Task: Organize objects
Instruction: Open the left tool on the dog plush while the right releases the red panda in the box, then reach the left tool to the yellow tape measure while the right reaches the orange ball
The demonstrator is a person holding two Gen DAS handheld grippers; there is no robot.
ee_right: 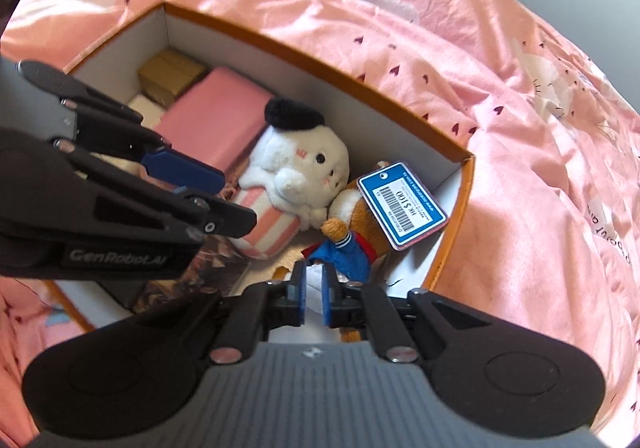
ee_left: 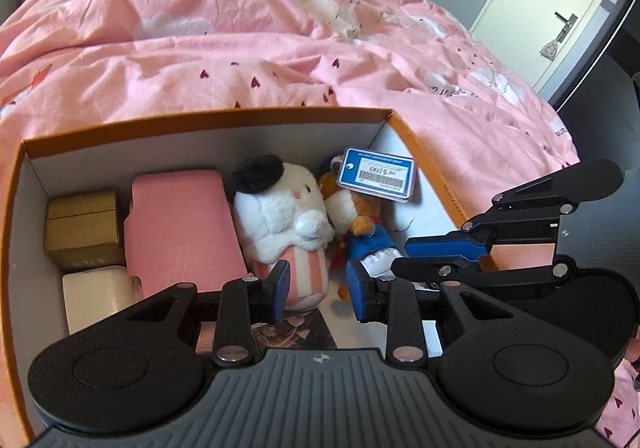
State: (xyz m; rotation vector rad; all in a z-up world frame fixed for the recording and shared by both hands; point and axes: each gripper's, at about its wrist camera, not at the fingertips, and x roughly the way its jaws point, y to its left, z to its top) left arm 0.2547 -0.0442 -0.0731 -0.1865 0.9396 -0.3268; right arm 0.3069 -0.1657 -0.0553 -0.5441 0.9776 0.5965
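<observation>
Two right jaws flank bear plush (ee_right: 352, 244) in box (ee_right: 320, 72).

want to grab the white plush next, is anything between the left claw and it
Nothing visible. The left claw is open just above the white plush, which lies uncovered in the box. The pink case and orange plush sit beside it, not over it.

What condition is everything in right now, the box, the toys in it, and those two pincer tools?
Orange box: open, no lid on.
White plush: lying on its side in the box.
Brown plush: lying down, its white foot pinched.
Right gripper: shut on that foot.
Left gripper: open, holding nothing.
Price tag: face up.
</observation>
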